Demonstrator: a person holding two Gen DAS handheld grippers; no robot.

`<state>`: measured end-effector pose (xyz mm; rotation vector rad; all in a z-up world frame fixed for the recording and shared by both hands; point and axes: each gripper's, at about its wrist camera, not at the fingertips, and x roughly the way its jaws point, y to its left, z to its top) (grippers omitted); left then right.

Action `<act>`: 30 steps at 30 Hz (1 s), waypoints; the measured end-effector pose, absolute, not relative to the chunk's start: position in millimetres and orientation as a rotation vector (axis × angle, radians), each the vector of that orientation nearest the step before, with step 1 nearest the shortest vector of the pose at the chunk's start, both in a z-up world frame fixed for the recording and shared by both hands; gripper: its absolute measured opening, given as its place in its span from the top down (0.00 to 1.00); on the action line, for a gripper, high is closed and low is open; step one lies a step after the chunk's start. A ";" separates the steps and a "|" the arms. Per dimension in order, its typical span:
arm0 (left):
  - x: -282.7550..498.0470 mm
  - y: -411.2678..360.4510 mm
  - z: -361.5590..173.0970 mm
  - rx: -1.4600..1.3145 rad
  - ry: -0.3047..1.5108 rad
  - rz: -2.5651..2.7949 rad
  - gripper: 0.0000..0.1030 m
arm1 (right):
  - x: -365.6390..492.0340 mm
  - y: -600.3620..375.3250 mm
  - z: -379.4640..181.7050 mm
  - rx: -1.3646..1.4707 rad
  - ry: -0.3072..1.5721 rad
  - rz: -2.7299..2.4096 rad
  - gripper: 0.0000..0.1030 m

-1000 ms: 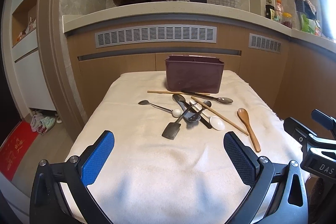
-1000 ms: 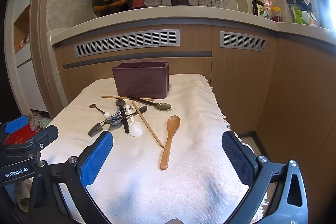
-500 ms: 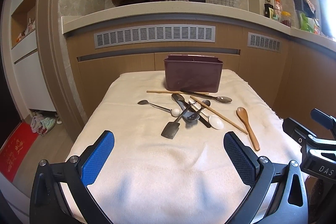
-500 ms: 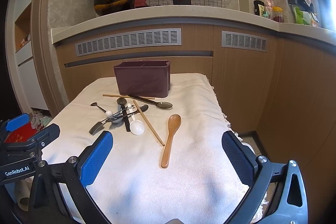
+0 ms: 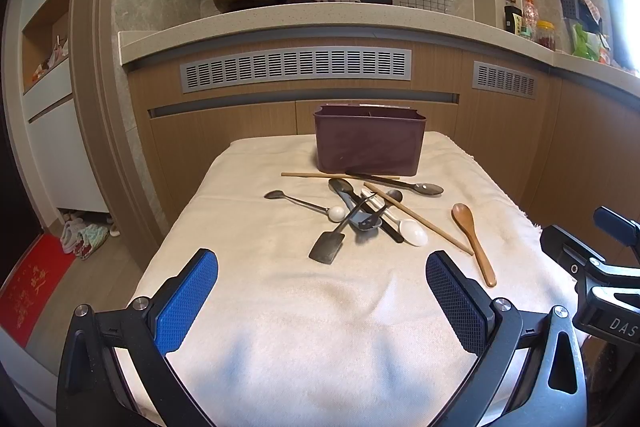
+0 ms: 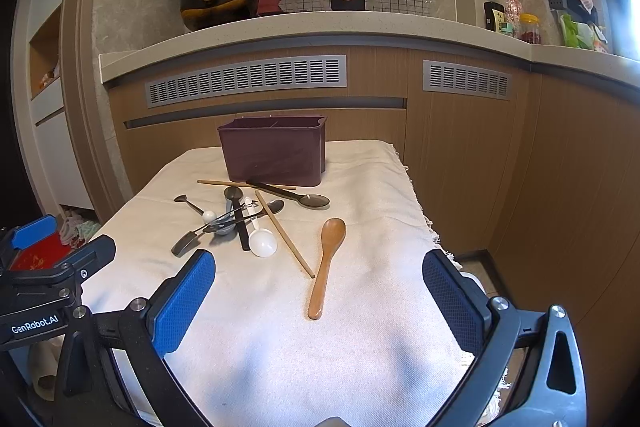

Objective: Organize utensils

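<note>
You are just starting: both the left hand-held gripper and right hand-held gripper are wide open and empty, so reach for the wooden spoon near the desk's right edge and drop it in the purple box.

Both the left gripper and right gripper are showing black frames, blue ribbed pads, silver screws and white "GenRobot.AI" lettering.

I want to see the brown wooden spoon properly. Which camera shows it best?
The right wrist view: the wooden spoon lies whole, near the middle, apart from the pile. The left wrist view shows the whole spoon too, but off to the right.
</note>
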<state>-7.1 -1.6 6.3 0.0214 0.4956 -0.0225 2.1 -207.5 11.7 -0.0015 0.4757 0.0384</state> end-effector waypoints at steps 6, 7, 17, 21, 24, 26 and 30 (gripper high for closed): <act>-8.1 -0.8 6.2 0.024 0.498 -0.018 0.00 | 2.0 -207.7 11.9 -0.001 0.475 0.039 0.00; -8.0 -0.9 6.2 0.024 0.497 -0.018 0.00 | 2.1 -207.8 11.9 -0.001 0.476 0.039 0.00; -9.1 1.9 6.5 0.024 0.495 -0.013 0.00 | 2.2 -207.9 11.4 -0.001 0.476 0.039 0.00; -7.9 2.1 7.2 0.024 0.498 -0.009 0.00 | 2.5 -207.9 11.2 -0.001 0.476 0.039 0.00; -7.4 3.1 7.3 0.023 0.500 -0.007 0.00 | 2.6 -207.9 11.1 -0.001 0.477 0.039 0.00; -7.0 3.3 7.8 0.023 0.501 -0.006 0.00 | 2.9 -207.9 10.7 -0.001 0.477 0.040 0.00; -2.1 4.2 8.6 0.028 0.507 -0.007 0.00 | 6.4 -207.0 12.5 -0.014 0.483 0.044 0.00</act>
